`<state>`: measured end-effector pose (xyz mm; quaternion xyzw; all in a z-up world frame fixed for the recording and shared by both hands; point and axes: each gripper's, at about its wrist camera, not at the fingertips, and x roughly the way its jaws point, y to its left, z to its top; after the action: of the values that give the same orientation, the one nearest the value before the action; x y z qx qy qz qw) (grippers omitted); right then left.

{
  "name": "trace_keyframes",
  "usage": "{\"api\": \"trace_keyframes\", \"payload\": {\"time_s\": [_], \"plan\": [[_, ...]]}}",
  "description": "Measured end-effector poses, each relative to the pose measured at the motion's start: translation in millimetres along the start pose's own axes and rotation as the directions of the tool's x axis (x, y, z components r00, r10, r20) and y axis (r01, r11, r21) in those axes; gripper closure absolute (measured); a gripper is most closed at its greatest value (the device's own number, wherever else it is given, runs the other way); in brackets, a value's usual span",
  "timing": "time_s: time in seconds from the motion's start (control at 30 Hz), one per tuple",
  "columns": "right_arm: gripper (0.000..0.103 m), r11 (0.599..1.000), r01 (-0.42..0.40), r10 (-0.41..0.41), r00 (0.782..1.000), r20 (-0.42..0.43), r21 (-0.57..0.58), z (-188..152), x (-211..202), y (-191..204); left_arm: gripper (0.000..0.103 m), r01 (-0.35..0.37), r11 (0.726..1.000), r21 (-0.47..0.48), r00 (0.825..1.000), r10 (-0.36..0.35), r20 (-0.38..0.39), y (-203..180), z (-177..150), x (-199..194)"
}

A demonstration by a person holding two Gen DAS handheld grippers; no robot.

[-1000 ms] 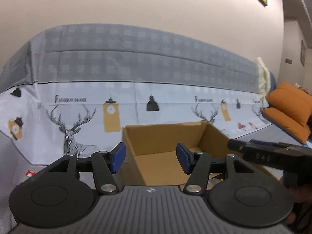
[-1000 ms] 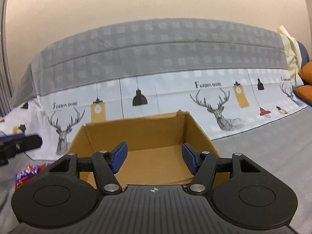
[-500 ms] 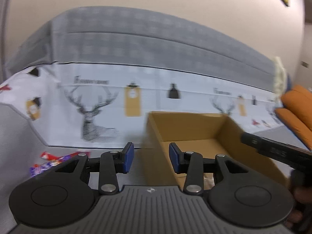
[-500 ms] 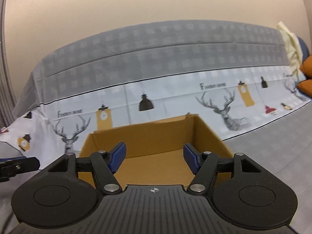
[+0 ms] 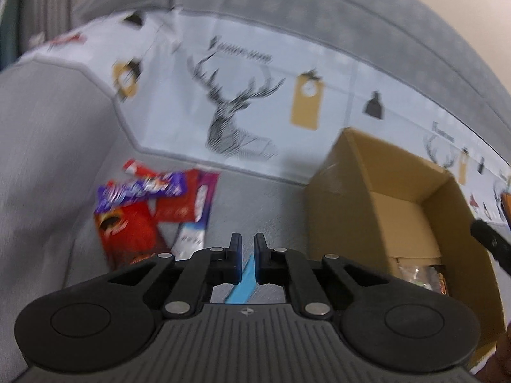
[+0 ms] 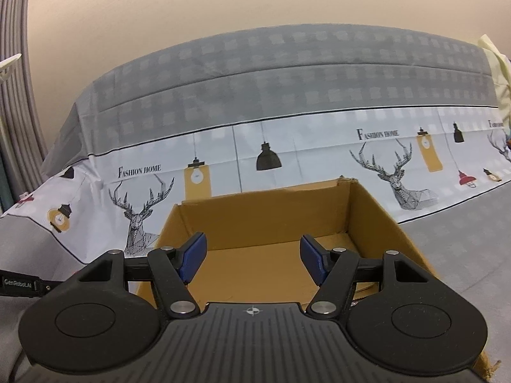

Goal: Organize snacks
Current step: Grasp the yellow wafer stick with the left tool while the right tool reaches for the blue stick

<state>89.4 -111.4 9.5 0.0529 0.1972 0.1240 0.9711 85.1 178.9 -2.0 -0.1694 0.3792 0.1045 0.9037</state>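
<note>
An open cardboard box stands on the grey sofa seat; some wrapped snacks lie in its near corner. It also shows in the right wrist view. A pile of snack packs lies left of the box: a red bag, a purple bar, a silver-purple pack. My left gripper is nearly shut and empty, above a light blue pack near the pile. My right gripper is open and empty over the box.
The sofa back is draped with a grey and white deer-print cover. The left armrest rises beside the snack pile. The right gripper's tip shows over the box's right side.
My left gripper has swung left and down from the box to the snack pile, and its jaws have closed almost fully. The right gripper stayed open over the box.
</note>
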Motion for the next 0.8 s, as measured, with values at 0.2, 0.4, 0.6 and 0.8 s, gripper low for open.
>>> {"api": "trace_keyframes", "payload": {"time_s": [0.2,0.4,0.6,0.8], "plan": [[0.056,0.999,-0.021,0.020,0.999,-0.031,-0.033,-3,4,6,0.093,-0.095,0.995,-0.033,0.993,0.093,-0.078,26,-10,23],[0.056,0.999,-0.035,0.033,0.999,-0.039,-0.039,-3,5,10,0.066,-0.128,0.989,-0.068,0.978,0.115,-0.176,46,-17,43],[0.056,0.998,-0.051,0.049,0.998,-0.046,-0.042,-3,8,17,0.064,-0.138,0.981,-0.136,0.959,0.098,-0.265,65,-22,57],[0.056,0.993,-0.108,0.106,0.993,-0.047,-0.049,-3,8,34,0.083,-0.124,0.985,-0.120,0.947,0.081,-0.309,67,-24,63]]}}
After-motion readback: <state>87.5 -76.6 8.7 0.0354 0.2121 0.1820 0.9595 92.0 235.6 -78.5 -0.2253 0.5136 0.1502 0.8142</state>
